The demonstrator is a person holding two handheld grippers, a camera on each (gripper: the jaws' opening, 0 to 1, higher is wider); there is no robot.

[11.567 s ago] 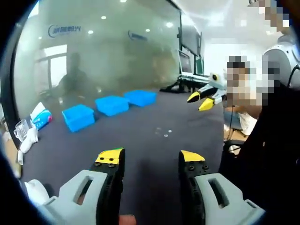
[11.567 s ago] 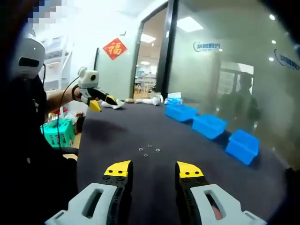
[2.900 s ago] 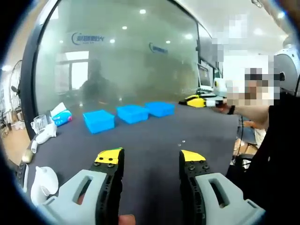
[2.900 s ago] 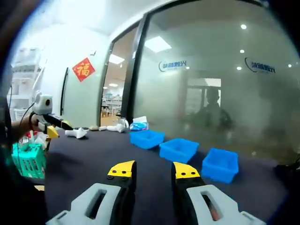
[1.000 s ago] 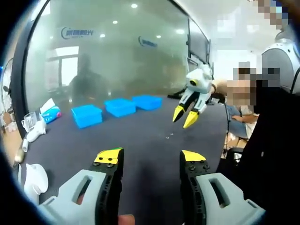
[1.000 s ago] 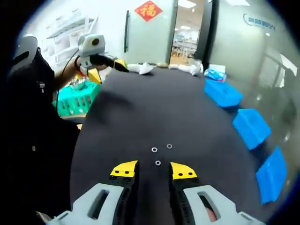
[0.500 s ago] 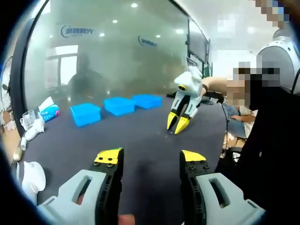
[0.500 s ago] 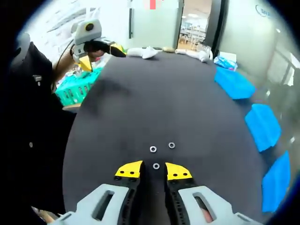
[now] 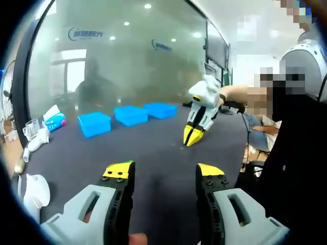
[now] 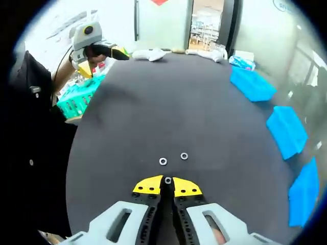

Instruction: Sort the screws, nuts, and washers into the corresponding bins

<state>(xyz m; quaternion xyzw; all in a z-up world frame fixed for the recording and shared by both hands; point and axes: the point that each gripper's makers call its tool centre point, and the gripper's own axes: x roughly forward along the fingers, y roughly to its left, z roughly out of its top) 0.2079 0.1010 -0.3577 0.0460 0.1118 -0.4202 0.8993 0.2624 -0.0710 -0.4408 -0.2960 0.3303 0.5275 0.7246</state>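
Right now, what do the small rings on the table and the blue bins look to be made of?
Small rings: likely bare metal, pale silvery with a central hole, too small to be sure. Blue bins: probably moulded plastic, uniform bright blue with a matte look. Table: dark, dull cover, possibly cloth or mat.

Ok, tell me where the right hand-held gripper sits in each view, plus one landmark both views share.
Left gripper view: right hand-held gripper right of centre, yellow tips down at the dark table.
Right gripper view: right hand-held gripper bottom centre, tips closed around a small ring.
Shared landmark: the row of blue bins.
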